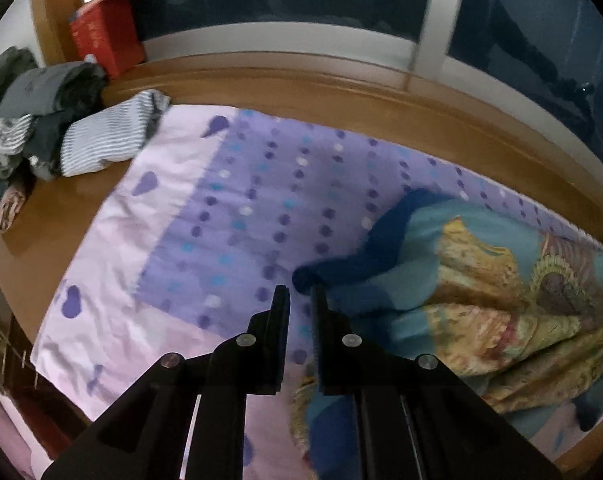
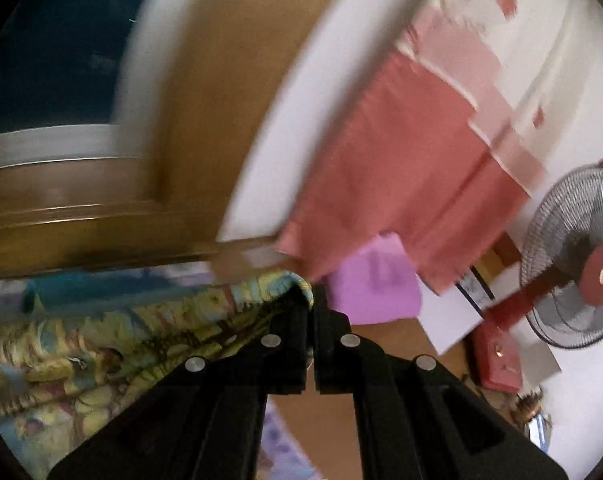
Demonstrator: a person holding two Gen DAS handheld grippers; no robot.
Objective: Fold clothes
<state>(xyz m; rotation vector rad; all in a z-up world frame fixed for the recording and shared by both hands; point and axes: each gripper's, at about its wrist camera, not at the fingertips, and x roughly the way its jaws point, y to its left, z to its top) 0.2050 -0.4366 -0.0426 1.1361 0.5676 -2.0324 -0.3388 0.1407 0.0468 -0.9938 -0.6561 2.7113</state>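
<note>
Right tongs (image 2: 309, 300) pinch garment (image 2: 101, 340) stretching leftward

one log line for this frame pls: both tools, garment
left tool: narrow gap, at blue hem of teal-and-yellow printed garment, grip unclear | right tool: shut on garment edge | purple dotted sheet underneath

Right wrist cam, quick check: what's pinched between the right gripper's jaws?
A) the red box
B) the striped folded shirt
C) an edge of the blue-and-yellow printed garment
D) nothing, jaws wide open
C: in the right wrist view the right gripper has its jaws closed together with a fold of the blue-and-yellow printed garment caught at the tips, the cloth trailing off to the left.
</note>
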